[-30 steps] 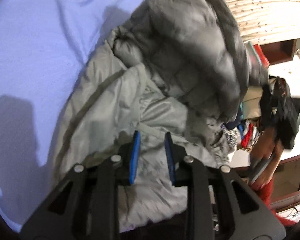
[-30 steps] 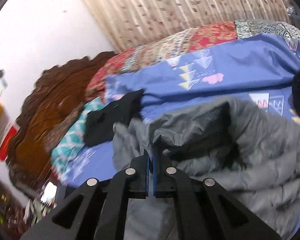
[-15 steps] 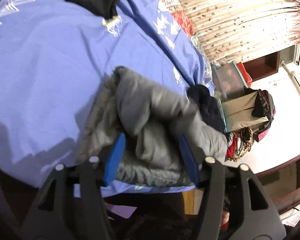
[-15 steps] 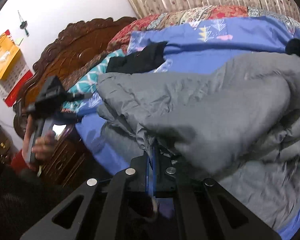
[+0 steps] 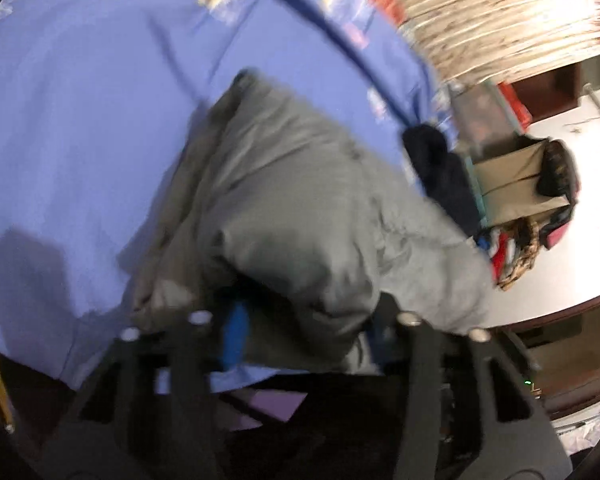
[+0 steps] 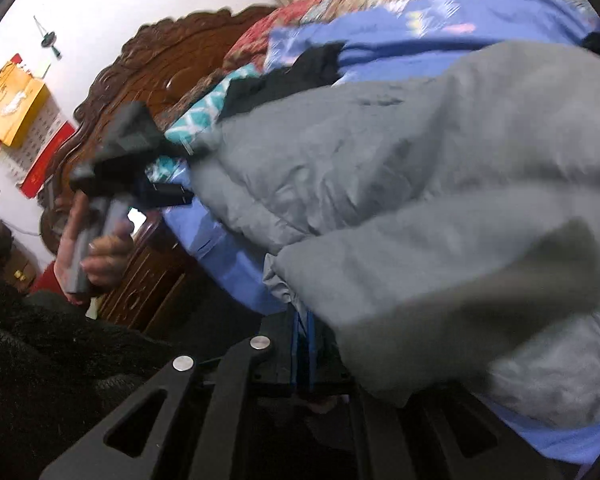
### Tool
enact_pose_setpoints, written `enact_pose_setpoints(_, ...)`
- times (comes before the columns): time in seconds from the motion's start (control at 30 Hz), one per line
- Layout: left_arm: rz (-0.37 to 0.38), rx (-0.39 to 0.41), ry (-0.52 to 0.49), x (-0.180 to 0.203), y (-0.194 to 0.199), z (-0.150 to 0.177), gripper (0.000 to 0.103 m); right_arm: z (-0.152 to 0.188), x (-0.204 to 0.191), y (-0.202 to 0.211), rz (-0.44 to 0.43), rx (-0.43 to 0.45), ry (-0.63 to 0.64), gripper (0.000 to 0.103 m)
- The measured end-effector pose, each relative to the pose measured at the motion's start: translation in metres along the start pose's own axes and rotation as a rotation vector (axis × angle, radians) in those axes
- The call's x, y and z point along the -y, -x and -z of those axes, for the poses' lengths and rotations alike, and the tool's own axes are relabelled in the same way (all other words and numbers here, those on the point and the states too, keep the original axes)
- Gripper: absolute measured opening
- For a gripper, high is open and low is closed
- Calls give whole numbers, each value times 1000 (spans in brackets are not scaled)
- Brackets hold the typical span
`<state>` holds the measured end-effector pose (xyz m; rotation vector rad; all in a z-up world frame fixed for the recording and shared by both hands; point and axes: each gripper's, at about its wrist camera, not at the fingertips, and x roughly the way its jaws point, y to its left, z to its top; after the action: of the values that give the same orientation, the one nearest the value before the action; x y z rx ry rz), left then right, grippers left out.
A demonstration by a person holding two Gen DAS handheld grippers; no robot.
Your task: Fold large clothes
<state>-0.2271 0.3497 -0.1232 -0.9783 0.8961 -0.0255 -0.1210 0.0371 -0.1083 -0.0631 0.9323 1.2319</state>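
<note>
While the grey jacket (image 5: pixel 300 208) is doubled over itself on the blue sheet (image 5: pixel 80 120), you have the fold laid but not tidied.

Your left gripper (image 5: pixel 304 332), low centre of the left view, is closing, its jaws standing either side of the near hem; whether the pads press is lost in blur. Your right gripper (image 6: pixel 304 354), bottom centre of the right view, is nearly pressed together and opening, with a flap draped over one finger. Judging by the loose bulges, squaring and another fold remain.
</note>
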Motion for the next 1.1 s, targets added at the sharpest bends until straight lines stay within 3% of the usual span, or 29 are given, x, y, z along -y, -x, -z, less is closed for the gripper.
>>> enact_pose_setpoints(0.13,15,-1,32,-14,0,-3,36,12,22,60,-16,37,-62,67)
enact_pose_setpoints(0.17,16,-1,33,-14,1,-3,36,13,35,84,12,91,-120,76)
enact_pose_setpoints(0.23,14,-7,34,-15,0,-5,36,10,55,116,61,184,-225,85)
enact_pose_setpoints(0.33,8,-9,30,-15,0,-7,36,-1,95,156,98,341,-444,93)
enact_pose_setpoints(0.43,7,-8,33,-14,0,-8,36,-13,135,162,33,417,-677,96)
enact_pose_setpoints(0.57,3,-7,32,-14,-1,-8,36,-34,166,134,-50,359,-847,96)
enact_pose_setpoints(0.6,4,-7,33,-14,-1,-8,36,-37,172,132,-36,340,-845,94)
enact_pose_setpoints(0.63,6,-7,35,-14,-1,-8,36,-41,171,126,-13,331,-820,71)
enact_pose_setpoints(0.67,7,-8,37,-14,0,-9,35,-47,166,121,18,307,-771,35)
enact_pose_setpoints(0.8,10,14,19,-11,13,-21,24,-49,131,125,-45,308,-646,30)
enact_pose_setpoints(0.9,9,52,10,-10,31,-36,23,-38,97,129,-92,294,-578,30)
enact_pose_setpoints(1.0,-7,71,-6,-11,40,-44,23,-12,90,116,-53,233,-604,30)
enact_pose_setpoints(1.1,-42,39,-8,-20,32,-41,23,36,124,89,4,160,-747,30)
